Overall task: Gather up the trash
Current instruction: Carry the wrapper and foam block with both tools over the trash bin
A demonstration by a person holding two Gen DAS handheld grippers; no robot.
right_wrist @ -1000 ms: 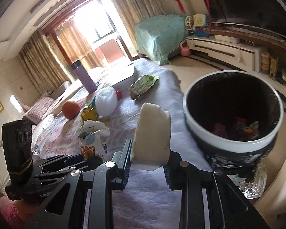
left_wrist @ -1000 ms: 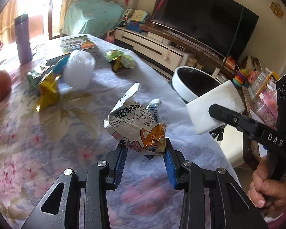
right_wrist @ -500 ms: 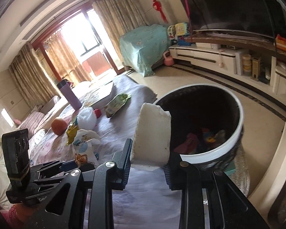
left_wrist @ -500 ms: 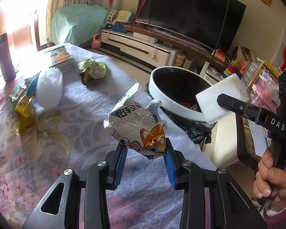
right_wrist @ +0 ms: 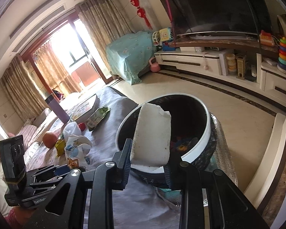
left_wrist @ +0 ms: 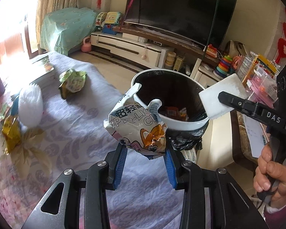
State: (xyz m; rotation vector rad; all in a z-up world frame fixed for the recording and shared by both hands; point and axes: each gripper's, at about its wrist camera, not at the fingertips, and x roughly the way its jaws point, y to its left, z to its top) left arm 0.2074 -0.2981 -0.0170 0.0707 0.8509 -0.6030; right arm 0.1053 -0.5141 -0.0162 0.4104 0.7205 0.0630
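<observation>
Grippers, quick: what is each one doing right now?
Left gripper: shut on the crumpled snack bag.
Right gripper: shut on the white foam block, by the trash bin.

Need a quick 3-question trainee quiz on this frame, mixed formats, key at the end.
1. True or false: the left gripper holds a crumpled snack bag.
2. What does the right gripper hold? A) orange B) white foam block C) purple bottle
3. Fill in: the bin has a white rim and a ____ liner.

Key: 1 true; 2 B; 3 black
</observation>
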